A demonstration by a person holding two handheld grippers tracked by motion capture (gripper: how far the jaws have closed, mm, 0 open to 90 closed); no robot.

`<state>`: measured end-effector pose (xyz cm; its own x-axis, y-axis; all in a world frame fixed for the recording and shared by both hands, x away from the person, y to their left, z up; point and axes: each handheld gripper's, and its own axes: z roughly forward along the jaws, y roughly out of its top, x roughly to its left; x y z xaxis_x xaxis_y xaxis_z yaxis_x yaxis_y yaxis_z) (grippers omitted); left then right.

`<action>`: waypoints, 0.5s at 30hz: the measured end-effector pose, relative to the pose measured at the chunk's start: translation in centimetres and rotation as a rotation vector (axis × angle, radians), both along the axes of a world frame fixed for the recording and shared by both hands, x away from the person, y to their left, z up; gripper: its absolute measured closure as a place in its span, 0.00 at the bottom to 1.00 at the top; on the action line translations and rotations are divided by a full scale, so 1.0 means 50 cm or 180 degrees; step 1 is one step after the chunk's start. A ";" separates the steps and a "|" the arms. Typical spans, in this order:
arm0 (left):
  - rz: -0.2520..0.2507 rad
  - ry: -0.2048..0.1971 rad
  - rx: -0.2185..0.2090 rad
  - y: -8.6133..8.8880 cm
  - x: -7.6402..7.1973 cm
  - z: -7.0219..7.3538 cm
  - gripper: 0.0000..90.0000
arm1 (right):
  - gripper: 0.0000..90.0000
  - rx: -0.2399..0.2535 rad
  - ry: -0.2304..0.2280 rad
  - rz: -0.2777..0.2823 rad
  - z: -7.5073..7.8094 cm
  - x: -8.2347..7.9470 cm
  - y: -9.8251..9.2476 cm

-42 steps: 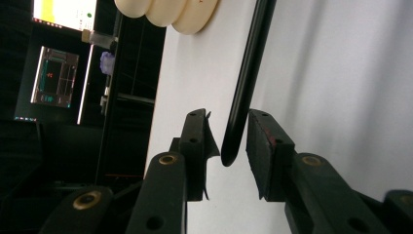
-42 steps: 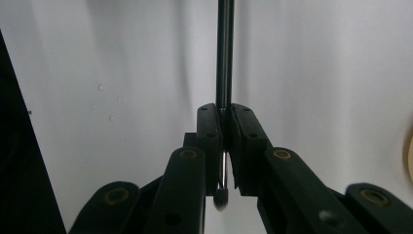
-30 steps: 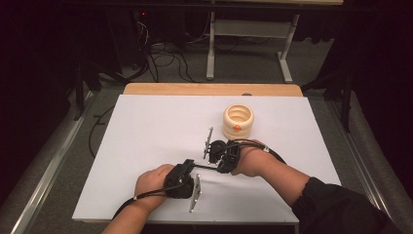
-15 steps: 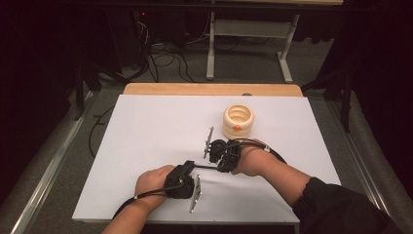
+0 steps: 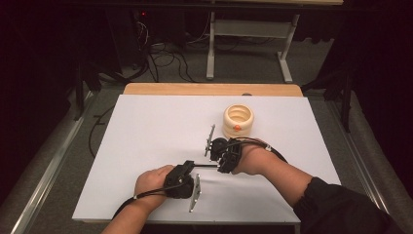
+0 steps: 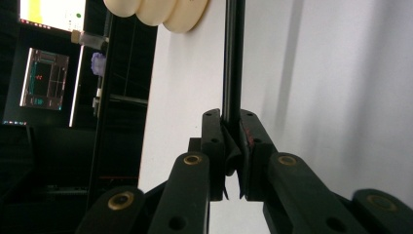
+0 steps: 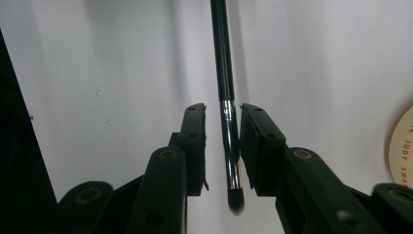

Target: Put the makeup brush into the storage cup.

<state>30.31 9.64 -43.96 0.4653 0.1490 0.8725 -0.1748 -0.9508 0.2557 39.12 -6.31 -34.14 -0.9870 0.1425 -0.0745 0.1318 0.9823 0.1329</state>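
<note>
left claw [image 6: 233,146] clamps brush [image 6: 233,58] | right claw [image 7: 222,146] just loosened around it | cream container [image 5: 238,120]: contents unseen

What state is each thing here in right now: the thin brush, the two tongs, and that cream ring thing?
Brush: stretched between the two tongs, lifted just off the table.
Left tongs: shut on the brush handle.
Right tongs: jaws have just been opening; brush ferrule between them, gaps on both sides.
Cream ring stack: standing on the white table, untouched.
</note>
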 end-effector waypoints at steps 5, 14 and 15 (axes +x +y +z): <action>0.0011 0.0016 -0.0014 0.001 0.001 0.002 0.93 | 0.74 -0.0007 0.0025 -0.0032 0.000 0.001 -0.002; 0.0017 0.0022 -0.0033 0.003 0.002 0.003 0.93 | 0.52 -0.0048 -0.0023 -0.0067 0.003 -0.001 -0.006; 0.0018 0.0019 -0.0036 0.003 0.002 0.004 0.93 | 0.50 -0.0028 -0.0051 -0.0066 0.004 -0.001 -0.006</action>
<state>30.41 9.79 -43.77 0.4698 0.1614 0.8679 -0.1679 -0.9488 0.2674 39.04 -6.62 -33.95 -0.9825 0.1623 -0.0916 0.1502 0.9805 0.1265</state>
